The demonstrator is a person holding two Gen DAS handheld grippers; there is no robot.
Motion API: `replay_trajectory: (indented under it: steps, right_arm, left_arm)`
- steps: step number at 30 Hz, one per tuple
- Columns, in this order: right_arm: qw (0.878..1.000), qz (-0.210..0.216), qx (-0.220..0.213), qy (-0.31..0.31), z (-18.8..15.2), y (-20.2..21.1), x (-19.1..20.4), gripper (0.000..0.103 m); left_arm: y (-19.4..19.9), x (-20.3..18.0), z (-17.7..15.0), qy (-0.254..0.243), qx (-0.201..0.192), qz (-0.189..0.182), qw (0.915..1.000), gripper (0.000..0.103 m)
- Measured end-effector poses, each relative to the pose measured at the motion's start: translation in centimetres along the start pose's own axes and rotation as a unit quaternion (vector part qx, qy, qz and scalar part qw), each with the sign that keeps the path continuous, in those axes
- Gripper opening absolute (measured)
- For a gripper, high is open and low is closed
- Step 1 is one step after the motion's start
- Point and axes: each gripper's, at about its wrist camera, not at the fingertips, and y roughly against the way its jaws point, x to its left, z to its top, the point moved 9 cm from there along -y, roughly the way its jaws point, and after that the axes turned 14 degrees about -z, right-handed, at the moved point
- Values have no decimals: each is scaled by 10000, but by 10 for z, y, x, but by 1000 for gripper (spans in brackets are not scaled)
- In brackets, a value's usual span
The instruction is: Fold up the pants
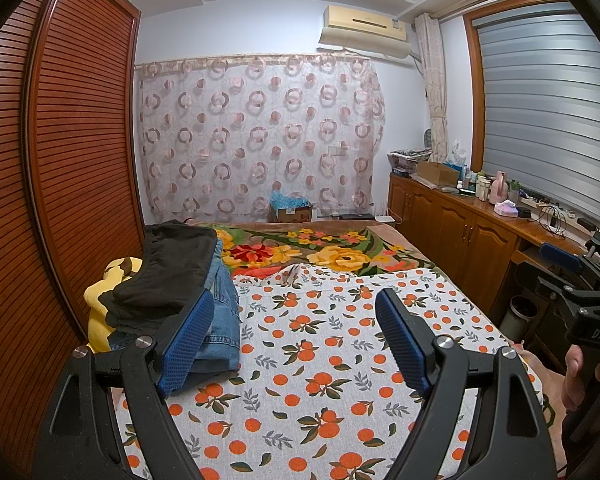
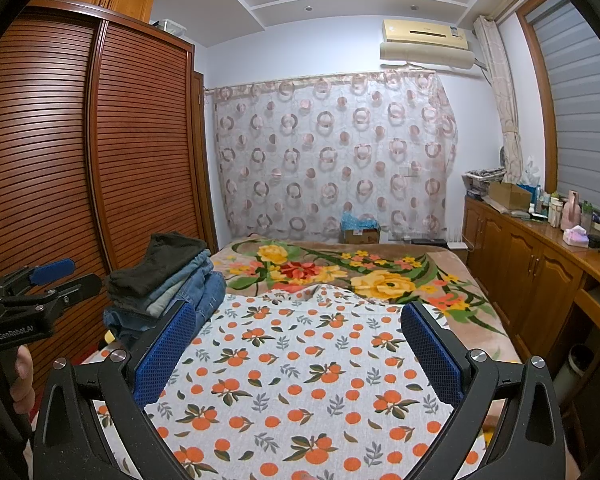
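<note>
A stack of folded pants lies at the left side of the bed: dark pants (image 1: 172, 268) on top of blue jeans (image 1: 220, 320); in the right wrist view the dark pair (image 2: 160, 260) tops the jeans (image 2: 188, 296). My left gripper (image 1: 296, 320) is open and empty, held above the orange-print sheet (image 1: 320, 380), just right of the stack. My right gripper (image 2: 300, 328) is open and empty above the same sheet (image 2: 300, 380). Each gripper also shows in the other's view: the right one (image 1: 580, 280) and the left one (image 2: 48, 280).
A slatted wooden wardrobe (image 1: 60, 160) stands close on the left. A floral blanket (image 1: 320, 252) covers the far half of the bed. A wooden cabinet (image 1: 460, 232) with bottles and boxes runs along the right wall. A yellow cloth (image 1: 100, 308) lies under the stack.
</note>
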Motion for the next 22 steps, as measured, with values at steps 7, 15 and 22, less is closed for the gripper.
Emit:
replay_trajectory:
  steps: [7,15,22]
  right_arm:
    - [10000,2,0,2,0,0,0,102]
    - [10000,-5,1,3,0,0,0,102]
    - [10000,0,3,4,0,0,0,102]
  left_arm:
    - [0,-1,0,2,1,3,10000,83]
    - [0,0,0,0,-1,1,10000,83]
    - [0,-1,0,1,3,3,10000,83]
